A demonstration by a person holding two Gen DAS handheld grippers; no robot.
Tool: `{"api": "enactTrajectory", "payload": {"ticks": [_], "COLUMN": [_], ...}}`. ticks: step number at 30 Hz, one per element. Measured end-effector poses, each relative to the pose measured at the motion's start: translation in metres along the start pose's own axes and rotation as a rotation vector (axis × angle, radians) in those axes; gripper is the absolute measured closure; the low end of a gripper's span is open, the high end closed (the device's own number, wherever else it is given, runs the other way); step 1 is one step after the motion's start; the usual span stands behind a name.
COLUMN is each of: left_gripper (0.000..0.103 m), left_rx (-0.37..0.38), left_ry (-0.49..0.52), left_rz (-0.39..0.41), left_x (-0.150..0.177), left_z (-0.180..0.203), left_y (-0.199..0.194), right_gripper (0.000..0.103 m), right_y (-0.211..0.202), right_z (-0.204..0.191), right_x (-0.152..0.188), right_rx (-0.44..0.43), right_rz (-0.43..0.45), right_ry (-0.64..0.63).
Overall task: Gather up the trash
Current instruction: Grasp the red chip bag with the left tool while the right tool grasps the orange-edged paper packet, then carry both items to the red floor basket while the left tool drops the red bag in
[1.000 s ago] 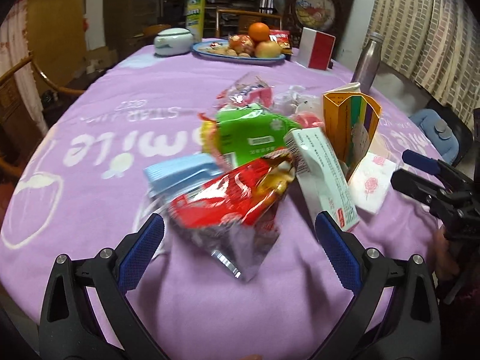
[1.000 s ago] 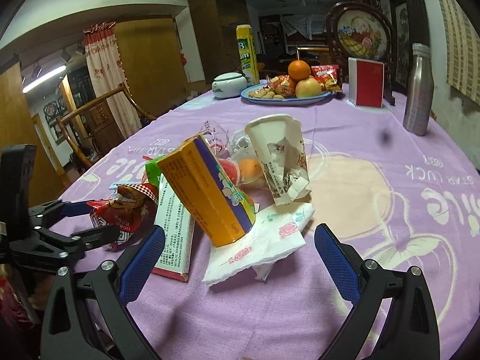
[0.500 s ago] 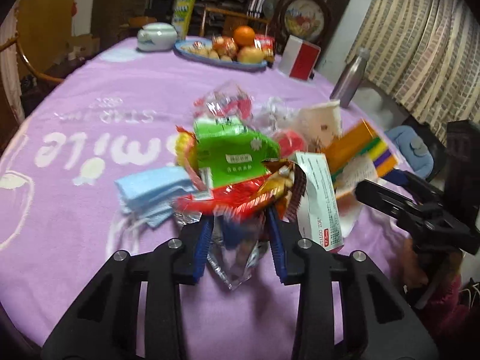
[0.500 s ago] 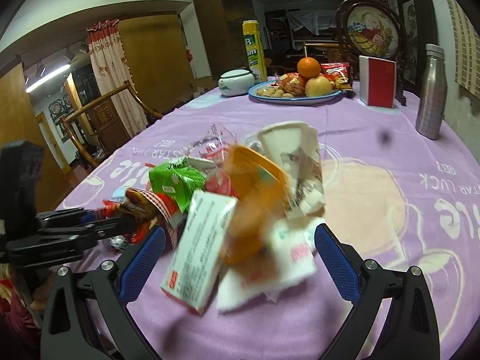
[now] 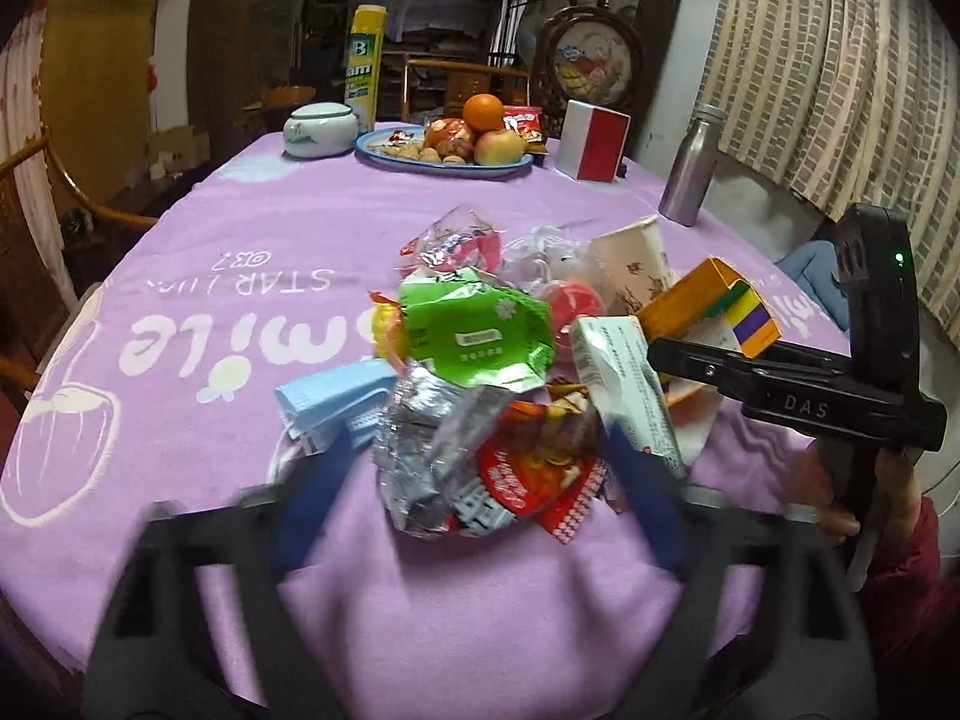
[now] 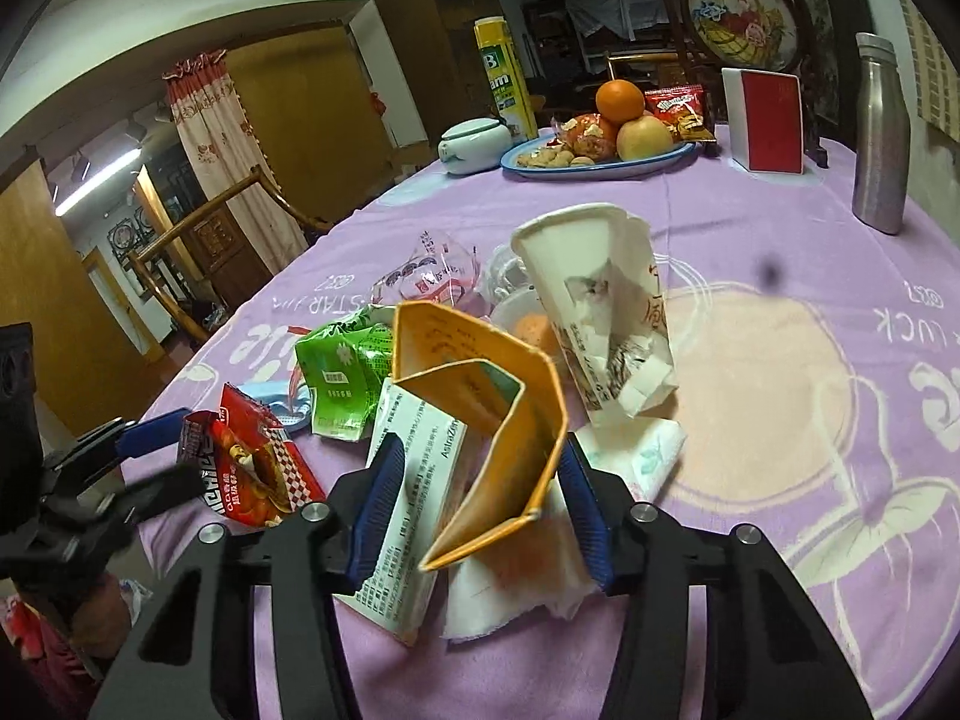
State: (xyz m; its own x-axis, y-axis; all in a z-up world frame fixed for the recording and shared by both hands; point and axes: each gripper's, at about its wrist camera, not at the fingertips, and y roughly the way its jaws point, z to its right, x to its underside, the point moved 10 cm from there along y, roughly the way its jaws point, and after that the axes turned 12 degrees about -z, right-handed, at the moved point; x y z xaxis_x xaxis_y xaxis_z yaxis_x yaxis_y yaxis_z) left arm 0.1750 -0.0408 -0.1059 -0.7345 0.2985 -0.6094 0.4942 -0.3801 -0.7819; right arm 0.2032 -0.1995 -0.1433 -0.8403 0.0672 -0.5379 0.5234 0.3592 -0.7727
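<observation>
Right tool point(image 6: 480, 501): narrow, pads closed on the flattened orange carton point(image 6: 480, 420) together with the white medicine box point(image 6: 408, 498). Carton's long axis runs from the pads up and away, open end toward the camera's far side. White tissue point(image 6: 630, 462) lies under and just right of the pads, touching the carton base; whether it is pinched too, cannot tell.

Left tool point(image 5: 474, 468): blurred, jaws spread wide, holding nothing. Red snack wrapper point(image 5: 528, 480) with its silver foil side sits between the blue pads, on the tabletop point(image 5: 240, 228).

Just beyond: blue face mask point(image 5: 336, 396) to the left, green packet point(image 5: 474, 330) behind the wrapper, paper cup point(image 6: 594, 300) tipped, mouth up, beside the carton. Clear wrapper point(image 5: 456, 240) farther back.

Judgement: left hand is nearer the red wrapper, which lies straight ahead of its pads; a closing squeeze would take it.

Far edge: fruit plate point(image 5: 444, 159), steel bottle point(image 5: 690, 174), not trash.
</observation>
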Motion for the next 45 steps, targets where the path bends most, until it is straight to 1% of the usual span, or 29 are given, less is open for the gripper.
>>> {"api": "enactTrajectory", "payload": {"ticks": [1,3,4,7,11,14,16,17,18,19,20,22,26,28,30,33,36,39,42,45], "left_gripper": [0.008,0.008,0.007,0.007,0.007,0.007,0.019,0.019,0.021,0.024,0.024,0.025,0.025,0.025,0.025,0.025,0.025,0.025,0.025,0.025], "left_rx": [0.008,0.037,0.040,0.006,-0.030,-0.018,-0.001,0.013,0.025,0.031,0.027,-0.001,-0.043,-0.066,-0.095,-0.157,-0.189,-0.213,-0.264,-0.319], "left_ry": [-0.003,-0.005,-0.010,-0.016,-0.048,-0.106,-0.139,-0.147,-0.153,-0.153,-0.149,-0.137,-0.128,-0.126,-0.126,-0.142,-0.184,-0.225,-0.266,-0.296], "left_rz": [-0.004,-0.040,-0.056,-0.095,-0.120,-0.141,-0.138,-0.137,-0.132,-0.124,-0.107,-0.073,-0.010,0.017,0.037,0.059,0.051,0.037,0.009,-0.040], "left_x": [0.001,0.006,0.007,0.005,0.000,0.001,0.002,0.003,0.003,0.004,0.004,0.004,0.001,0.001,0.002,0.011,0.027,0.046,0.078,0.113], "left_z": [0.003,0.011,0.014,0.018,0.015,0.005,-0.003,-0.006,-0.008,-0.008,-0.010,-0.013,-0.019,-0.023,-0.029,-0.046,-0.068,-0.088,-0.114,-0.141], "left_y": [0.001,0.010,0.015,0.035,0.054,0.059,0.057,0.053,0.049,0.043,0.035,0.018,-0.017,-0.034,-0.048,-0.071,-0.086,-0.100,-0.116,-0.123], "right_gripper": [0.051,0.051,0.051,0.050,0.050,0.050,0.050,0.053,0.063,0.071,0.073,0.073,0.073,0.073,0.073,0.073,0.073,0.073,0.073,0.073], "right_y": [-0.001,-0.002,-0.003,-0.004,-0.007,-0.006,-0.006,-0.006,-0.006,-0.007,-0.008,-0.012,-0.017,-0.030,-0.044,-0.062,-0.073,-0.079,-0.080,-0.072], "right_z": [0.001,0.004,0.004,0.004,0.005,0.006,0.005,0.004,0.003,0.003,0.003,0.004,0.008,0.008,0.006,-0.001,-0.011,-0.030,-0.054,-0.091], "right_x": [0.000,-0.001,-0.002,-0.001,-0.002,-0.003,-0.003,-0.003,-0.003,-0.003,-0.002,-0.003,-0.002,-0.005,-0.008,-0.010,-0.012,-0.012,-0.009,-0.004], "right_rx": [0.002,-0.003,-0.011,-0.020,-0.029,-0.044,-0.044,-0.041,-0.037,-0.035,-0.040,-0.048,-0.070,-0.088,-0.082,-0.076,-0.077,-0.111,-0.126,-0.174], "right_rz": [0.004,0.015,0.021,0.029,0.042,0.037,0.039,0.040,0.040,0.044,0.048,0.064,0.068,0.097,0.127,0.159,0.180,0.182,0.174,0.132], "right_ry": [0.000,0.009,0.014,0.014,0.014,0.020,0.014,0.009,0.003,0.001,0.003,0.014,0.049,0.057,0.048,0.021,-0.002,-0.031,-0.081,-0.148]}}
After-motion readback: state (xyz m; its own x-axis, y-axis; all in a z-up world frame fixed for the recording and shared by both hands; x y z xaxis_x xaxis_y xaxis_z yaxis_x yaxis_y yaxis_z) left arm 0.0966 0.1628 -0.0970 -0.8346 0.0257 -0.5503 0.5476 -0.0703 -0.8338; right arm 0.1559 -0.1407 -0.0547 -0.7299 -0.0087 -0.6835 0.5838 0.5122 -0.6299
